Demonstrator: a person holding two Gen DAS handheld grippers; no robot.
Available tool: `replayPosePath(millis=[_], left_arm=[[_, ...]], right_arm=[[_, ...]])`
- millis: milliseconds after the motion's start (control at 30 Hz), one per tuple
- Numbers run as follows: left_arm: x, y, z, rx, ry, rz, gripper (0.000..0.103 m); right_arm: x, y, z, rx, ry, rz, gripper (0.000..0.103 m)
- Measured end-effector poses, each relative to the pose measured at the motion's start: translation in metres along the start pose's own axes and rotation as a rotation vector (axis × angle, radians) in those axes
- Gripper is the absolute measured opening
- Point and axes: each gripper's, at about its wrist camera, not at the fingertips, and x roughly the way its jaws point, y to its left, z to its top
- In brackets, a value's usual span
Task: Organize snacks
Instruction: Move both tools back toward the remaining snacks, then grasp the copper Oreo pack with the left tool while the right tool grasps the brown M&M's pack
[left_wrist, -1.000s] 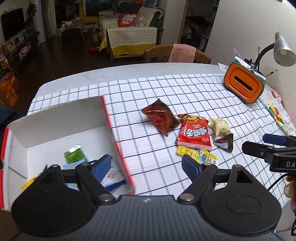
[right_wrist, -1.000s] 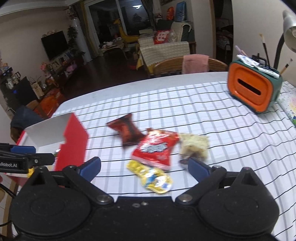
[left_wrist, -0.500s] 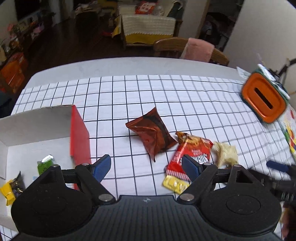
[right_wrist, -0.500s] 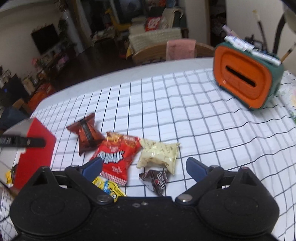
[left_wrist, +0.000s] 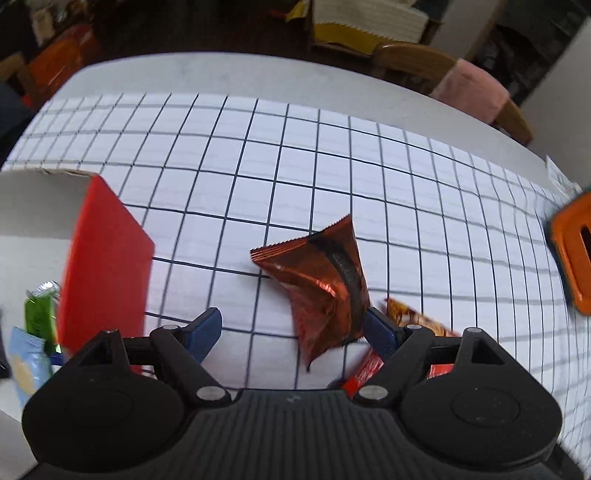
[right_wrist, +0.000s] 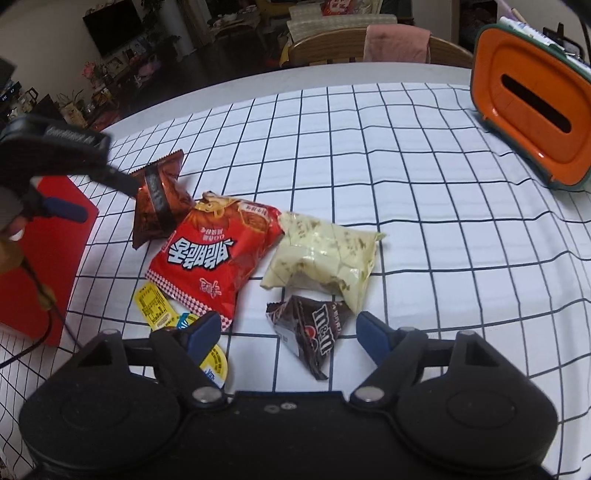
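Loose snack pile mid-bench on the white black-grid cloth (right_wrist: 369, 147), box at the left edge. Dark triangular M&M's foil pouch (right_wrist: 314, 332) flat on the cloth, nearest the front edge, between the blue pads of the right hand-held gripper (right_wrist: 288, 330); jaws closing, pads not yet pressing, nothing held. Copper-brown crinkled foil packet (left_wrist: 321, 284) further left, toward the box; left hand-held gripper (left_wrist: 295, 328) wide open around its lower end, right pad touching or just beside the packet edge, cannot tell which; not gripped.

Risks, judged: M&M's pouch lies flat, so pads may skid over it and push it instead of pinching; pale cream plastic snack bag (right_wrist: 321, 258) touches its upper corner and could get dragged along. Left pads may catch the red glossy Korean-print chip bag (right_wrist: 218, 254) overlapping the copper packet's side, giving a double pick or a slip. Both hands working close, left device seen in the right view just above the pile; collision possible.

Around: yellow round-ended sachet (right_wrist: 155, 306) partly under the red bag and behind the right gripper's left finger. Red-and-white open cardboard box (left_wrist: 103, 273) holding a green stick pack (left_wrist: 38, 314) and a light-blue packet (left_wrist: 26, 365). Orange plastic tissue box with dark slot (right_wrist: 532, 110) near the far right corner, well apart. Box's red wall stands between pile and inside; needs lifting over.
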Motion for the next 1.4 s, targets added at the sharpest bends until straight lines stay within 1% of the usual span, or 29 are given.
replayPosePath(millis=[167,233,367,433,500,533,667,700,733,767,800,867,900,933,1067,1167,1400], left_arm=[[0.016,-0.009,0.013,-0.071,0.020,0.005,0.084],[0.023,-0.014,0.017,-0.079,0.032,0.012,0.084],[0.036,-0.021,0.022,-0.084,0.044,0.052,0.084],[0.042,-0.022,0.022,-0.087,0.053,0.061,0.084],[0.046,-0.021,0.022,-0.082,0.060,0.070,0.084],[0.047,-0.021,0.022,-0.083,0.062,0.071,0.084],[0.053,-0.017,0.023,-0.088,0.069,0.056,0.084],[0.053,-0.016,0.024,-0.084,0.066,0.058,0.083],[0.054,-0.015,0.024,-0.082,0.064,0.051,0.076],[0.054,-0.015,0.023,-0.079,0.066,0.038,0.070],[0.053,-0.015,0.022,-0.076,0.069,0.027,0.060],[0.053,-0.014,0.021,-0.067,0.069,0.028,0.054],[0.051,-0.013,0.020,-0.067,0.063,0.031,0.050],[0.050,-0.012,0.018,-0.066,0.061,0.028,0.048],[0.044,-0.005,0.013,-0.069,0.058,0.016,0.046],[0.039,0.003,0.008,-0.080,0.056,0.004,0.045],[0.019,0.006,0.004,-0.069,0.050,-0.015,0.045]], right_arm=[[0.006,-0.003,-0.001,0.003,0.012,0.014,0.079],[0.008,-0.003,-0.001,-0.001,0.016,0.014,0.077],[0.016,-0.003,-0.002,0.005,0.027,0.008,0.076],[0.019,-0.004,-0.004,0.004,0.033,0.000,0.070],[0.020,-0.005,-0.004,0.007,0.022,-0.005,0.068],[0.020,-0.005,-0.004,0.005,0.019,-0.008,0.065],[0.020,-0.005,-0.002,-0.002,0.004,-0.033,0.058],[0.020,-0.005,-0.003,-0.007,0.001,-0.040,0.054],[0.020,-0.004,-0.003,-0.014,-0.002,-0.049,0.050],[0.019,-0.004,-0.003,-0.020,-0.005,-0.056,0.048],[0.019,-0.004,-0.004,-0.023,-0.009,-0.060,0.046],[0.018,-0.004,-0.004,-0.025,-0.013,-0.062,0.041],[0.017,-0.003,-0.005,-0.029,-0.017,-0.065,0.037],[0.016,-0.002,-0.006,-0.037,-0.023,-0.067,0.034],[0.012,0.002,-0.009,-0.054,-0.041,-0.065,0.030],[0.007,0.003,-0.012,-0.053,-0.054,-0.069,0.029],[-0.013,0.004,-0.015,-0.036,-0.087,-0.066,0.029]])
